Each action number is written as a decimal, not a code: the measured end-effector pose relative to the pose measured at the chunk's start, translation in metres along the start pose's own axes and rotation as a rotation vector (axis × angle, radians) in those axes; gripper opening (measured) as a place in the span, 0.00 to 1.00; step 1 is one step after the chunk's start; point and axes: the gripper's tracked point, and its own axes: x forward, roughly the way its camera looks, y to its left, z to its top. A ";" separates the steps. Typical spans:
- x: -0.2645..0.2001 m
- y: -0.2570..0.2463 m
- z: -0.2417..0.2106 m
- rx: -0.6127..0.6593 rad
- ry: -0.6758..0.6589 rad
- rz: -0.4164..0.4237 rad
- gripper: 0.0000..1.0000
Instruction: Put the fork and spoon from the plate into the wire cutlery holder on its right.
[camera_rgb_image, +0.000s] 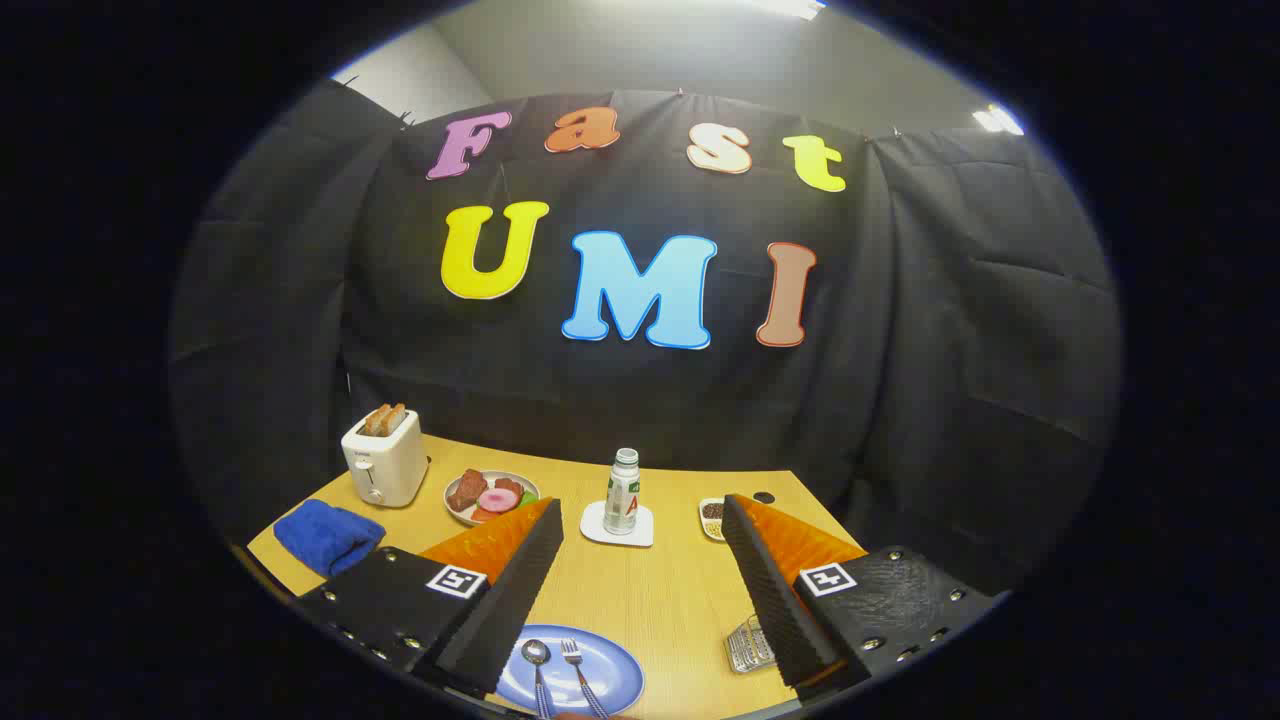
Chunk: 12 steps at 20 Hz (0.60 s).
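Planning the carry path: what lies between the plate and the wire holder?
Bare tabletop only, in the gripper view, between plate and holder. The hand-held gripper hangs open above.

Wooden table (660, 600) carried: toaster (383, 462) at far left, blue towel (328, 534) before it; food plate (490, 497); bottle (622, 492) on white coaster (617, 525) mid-table; small dish (712, 517) right. Near edge: blue plate (605, 672); wire holder (750, 645) to its right.
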 end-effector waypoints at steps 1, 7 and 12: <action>-0.001 -0.001 0.003 0.011 -0.019 -0.003 0.98; -0.002 0.003 0.027 0.051 -0.087 -0.002 0.98; -0.002 0.009 0.025 0.026 -0.087 0.014 0.98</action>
